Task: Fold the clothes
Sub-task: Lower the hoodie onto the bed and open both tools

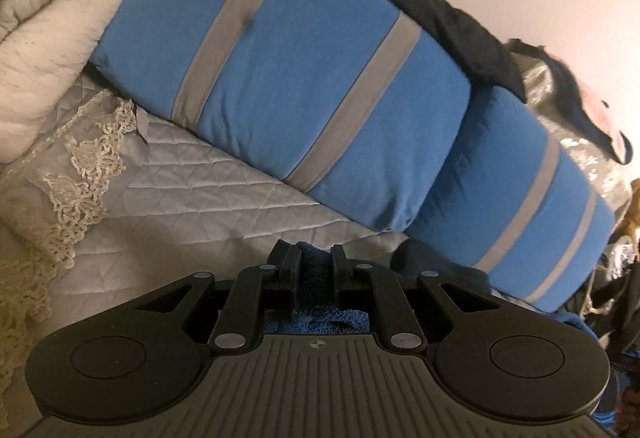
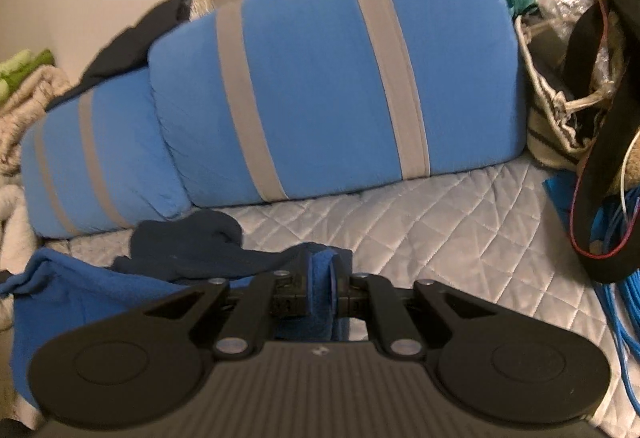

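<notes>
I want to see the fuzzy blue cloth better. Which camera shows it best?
The right wrist view: the blue cloth spreads out left of the right gripper, which pinches it. The left wrist view shows only a bunched bit between the left gripper fingers.

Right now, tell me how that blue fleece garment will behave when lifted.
Likely floppy: the blue fleece garment bunches in soft folds between both hand-held grippers, left and right. Probably light, and its fuzzy nap should resist slipping.

Bare quilted grey bedspread [image 2: 460,222] lies open ahead toward its back edge, where two blue cushions with grey stripes [image 2: 340,78] wall it off. A woven bag [image 2: 560,118] and blue cables [image 2: 616,290] crowd the right edge; cream lace-trimmed blankets [image 1: 60,50] crowd the left.
</notes>
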`<state>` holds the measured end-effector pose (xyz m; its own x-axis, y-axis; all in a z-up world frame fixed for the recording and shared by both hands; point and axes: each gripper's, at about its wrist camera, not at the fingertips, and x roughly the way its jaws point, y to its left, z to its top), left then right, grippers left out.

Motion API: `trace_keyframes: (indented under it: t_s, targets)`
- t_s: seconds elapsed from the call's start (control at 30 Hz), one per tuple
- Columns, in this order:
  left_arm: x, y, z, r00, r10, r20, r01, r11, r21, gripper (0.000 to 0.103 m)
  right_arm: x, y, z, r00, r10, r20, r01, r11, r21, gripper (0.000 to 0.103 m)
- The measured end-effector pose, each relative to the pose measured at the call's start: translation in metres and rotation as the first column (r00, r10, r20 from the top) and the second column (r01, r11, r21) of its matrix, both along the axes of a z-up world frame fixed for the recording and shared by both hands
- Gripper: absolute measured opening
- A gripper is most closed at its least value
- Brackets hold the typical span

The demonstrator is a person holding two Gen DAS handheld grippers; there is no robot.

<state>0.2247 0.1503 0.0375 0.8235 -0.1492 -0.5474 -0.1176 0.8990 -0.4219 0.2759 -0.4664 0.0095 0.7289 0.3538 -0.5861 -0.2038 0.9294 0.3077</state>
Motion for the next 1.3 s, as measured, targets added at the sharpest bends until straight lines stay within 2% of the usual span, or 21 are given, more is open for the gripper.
trace_keyframes:
  t_s: [0.23,0.47,0.6,0.7,0.73,0.87,0.97,1.0,1.03,1.07,1.1,1.13,1.17,1.3]
  targets:
    - [0.035,-0.008,0.0,1.0,0.007,-0.014,-0.007,1.0,0.027,0.015,0.038,0.009,-0.012,1.0,-0.014,-0.009,0.014,0.999,-0.035,0.009]
    - [0.054,-0.008,-0.021,0.998,0.038,-0.056,-0.037,0.999,0.012,0.015,0.064,0.017,-0.027,0.999,-0.022,-0.028,0.02,0.998,-0.053,0.009]
    - [0.066,-0.008,-0.022,0.997,0.042,-0.066,-0.041,0.999,0.012,0.015,0.074,0.021,-0.032,0.999,-0.021,-0.026,0.019,0.998,-0.068,0.008]
    - [0.076,-0.011,-0.02,0.997,0.04,-0.072,-0.039,0.999,0.018,0.015,0.083,0.022,-0.031,0.999,-0.034,-0.011,0.032,0.995,-0.094,0.0]
    - [0.079,-0.013,-0.02,0.996,0.04,-0.079,-0.039,0.999,0.015,0.015,0.087,0.021,-0.03,0.999,-0.039,-0.011,0.038,0.995,-0.096,0.0]
    - [0.086,-0.028,-0.023,0.996,0.012,-0.086,-0.005,0.997,0.08,0.015,0.098,0.016,-0.029,0.999,-0.039,-0.025,0.037,0.996,-0.078,0.0]
    - [0.087,-0.028,-0.028,0.995,0.026,-0.095,-0.019,0.997,0.073,0.015,0.094,0.021,-0.032,1.0,-0.01,-0.014,0.008,0.995,-0.098,0.001]
    - [0.086,-0.026,-0.029,0.995,0.028,-0.097,-0.022,0.998,0.064,0.015,0.093,0.021,-0.034,1.0,0.001,-0.018,-0.002,0.996,-0.092,0.004]
    - [0.085,-0.024,-0.031,0.995,0.03,-0.098,-0.025,0.998,0.056,0.015,0.093,0.02,-0.037,1.0,0.003,-0.028,-0.005,0.997,-0.082,0.017]
    - [0.084,-0.022,-0.032,0.995,0.029,-0.099,-0.024,0.998,0.051,0.015,0.093,0.018,-0.041,0.999,-0.002,-0.039,0.0,0.998,-0.068,0.038]
    - [0.083,-0.021,-0.033,0.995,0.027,-0.099,-0.022,0.999,0.05,0.015,0.094,0.014,-0.044,0.999,-0.008,-0.051,0.005,0.999,-0.05,0.047]
    - [0.082,-0.02,-0.033,0.995,0.026,-0.099,-0.021,0.999,0.049,0.015,0.094,0.01,-0.048,0.998,-0.011,-0.059,0.009,1.0,-0.024,0.062]
    - [0.082,-0.019,-0.034,0.995,0.025,-0.099,-0.02,0.999,0.046,0.015,0.096,0.007,-0.053,0.998,-0.004,-0.067,0.005,1.0,0.013,0.069]
    - [0.083,-0.018,-0.035,0.994,0.026,-0.103,-0.022,0.999,0.039,0.015,0.11,-0.001,-0.075,0.993,0.029,-0.117,-0.015,0.993,0.118,0.071]
